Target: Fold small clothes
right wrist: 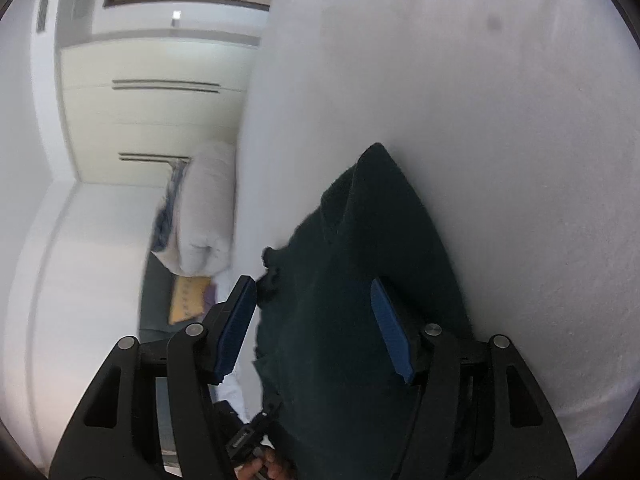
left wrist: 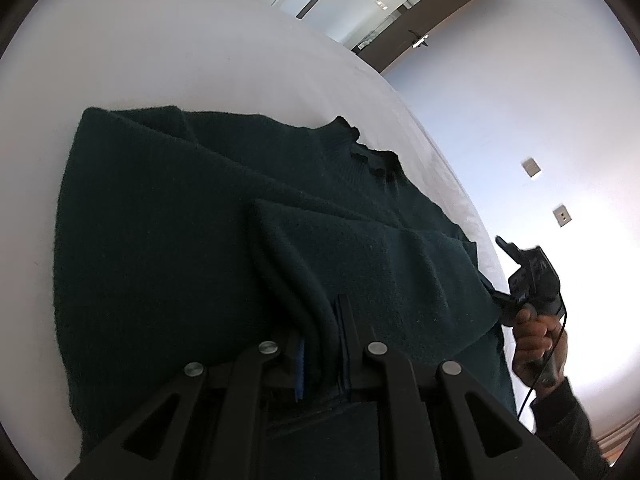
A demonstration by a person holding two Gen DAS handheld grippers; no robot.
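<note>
Dark green sweater (left wrist: pixel 200 220) lies part-folded on the white bed (left wrist: pixel 160 52).
Left gripper (left wrist: pixel 322 344) clamps a sweater fold; right gripper (right wrist: pixel 316 328) spread wide, fabric between its pads.

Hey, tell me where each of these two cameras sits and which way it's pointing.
Left wrist: sits on the left tongs, looks across the dark green sweater on the white bed; the person's right hand shows.
Right wrist: sits on the right tongs, open around the sweater's edge, facing the bed and wardrobe.
Shared: sweater, bed.
</note>
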